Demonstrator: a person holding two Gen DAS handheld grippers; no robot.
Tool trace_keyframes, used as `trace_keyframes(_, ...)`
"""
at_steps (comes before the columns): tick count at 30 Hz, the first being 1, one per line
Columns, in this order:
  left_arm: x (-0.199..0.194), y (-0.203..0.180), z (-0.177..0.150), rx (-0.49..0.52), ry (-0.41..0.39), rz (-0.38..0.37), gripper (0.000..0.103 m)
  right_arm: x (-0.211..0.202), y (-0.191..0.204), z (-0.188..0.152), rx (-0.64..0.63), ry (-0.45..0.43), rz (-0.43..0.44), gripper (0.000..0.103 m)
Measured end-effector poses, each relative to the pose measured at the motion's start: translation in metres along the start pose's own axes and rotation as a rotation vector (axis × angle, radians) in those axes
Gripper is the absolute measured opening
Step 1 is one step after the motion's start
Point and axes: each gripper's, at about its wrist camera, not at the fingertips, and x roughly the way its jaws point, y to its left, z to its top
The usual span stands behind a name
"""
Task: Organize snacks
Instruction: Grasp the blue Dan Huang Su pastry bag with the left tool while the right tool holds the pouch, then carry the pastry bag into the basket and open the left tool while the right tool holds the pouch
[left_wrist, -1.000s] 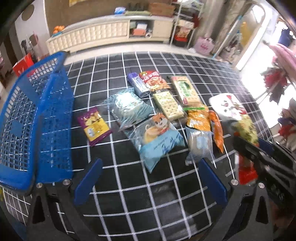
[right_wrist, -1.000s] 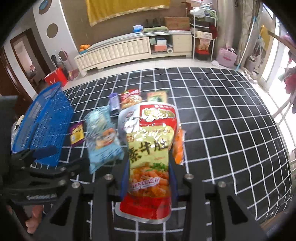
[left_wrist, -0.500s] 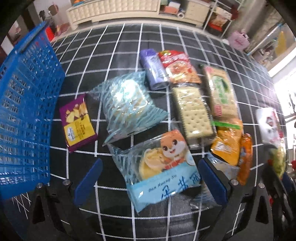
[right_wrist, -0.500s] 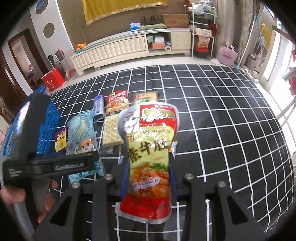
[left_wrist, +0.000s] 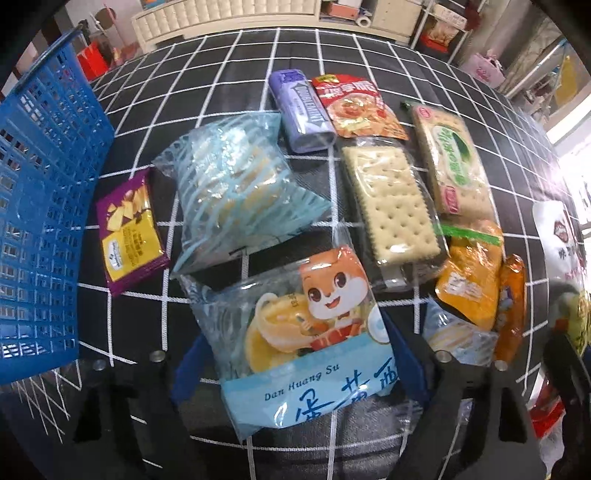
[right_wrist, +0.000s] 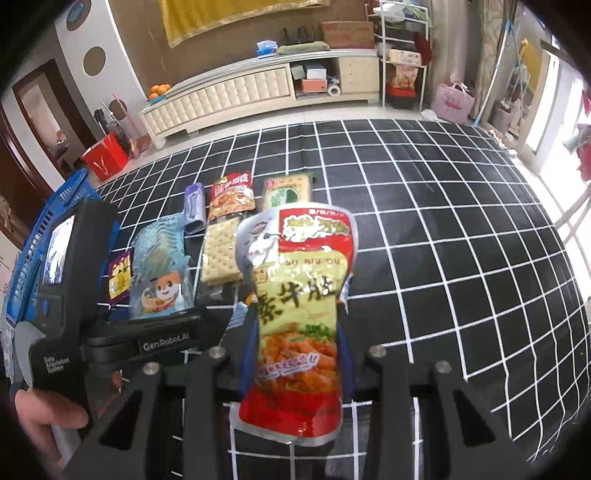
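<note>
Snack packs lie on a black checked cloth (left_wrist: 236, 62). My left gripper (left_wrist: 295, 373) points down over a clear-and-blue fox-print bag (left_wrist: 306, 332). Its jaws are closing, the bag lies between the blue fingers (left_wrist: 186, 369), and I see no firm squeeze. My right gripper (right_wrist: 297, 343) is shut on a red-and-yellow pouch (right_wrist: 299, 295), held upright above the cloth. That pouch also shows at the right edge (left_wrist: 565, 251) of the left wrist view. The fox-print bag (right_wrist: 159, 295) appears beside the left tool's black body (right_wrist: 70, 280).
A blue plastic basket (left_wrist: 40, 206) stands at the left. Around the fox bag lie a purple packet (left_wrist: 129, 229), a striped clear bag (left_wrist: 236, 184), a cracker pack (left_wrist: 388, 199), a green biscuit pack (left_wrist: 450, 158), a purple tube (left_wrist: 301, 110) and orange packs (left_wrist: 469, 269). A person's hand (right_wrist: 44, 413) grips the left tool.
My left gripper dropped down onto the fox-print bag and tilted steeper, and its fingers came inward around the bag. The right gripper stayed nearly still with its pouch.
</note>
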Motion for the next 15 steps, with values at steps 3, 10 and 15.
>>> trace_keyframes(3,-0.016,0.007,-0.005,0.025,-0.034,-0.023,0.072,-0.008,0.006,-0.001,-0.002,-0.006,0.001,0.041)
trace_keyframes(10,-0.067,0.023,-0.026,0.068,-0.136,-0.075,0.070,-0.038,0.026,-0.001,-0.020,-0.044,0.003,0.041)
trace_keyframes(15,-0.125,0.050,-0.038,0.074,-0.236,-0.109,0.070,-0.062,0.055,0.005,-0.055,-0.087,0.020,0.041)
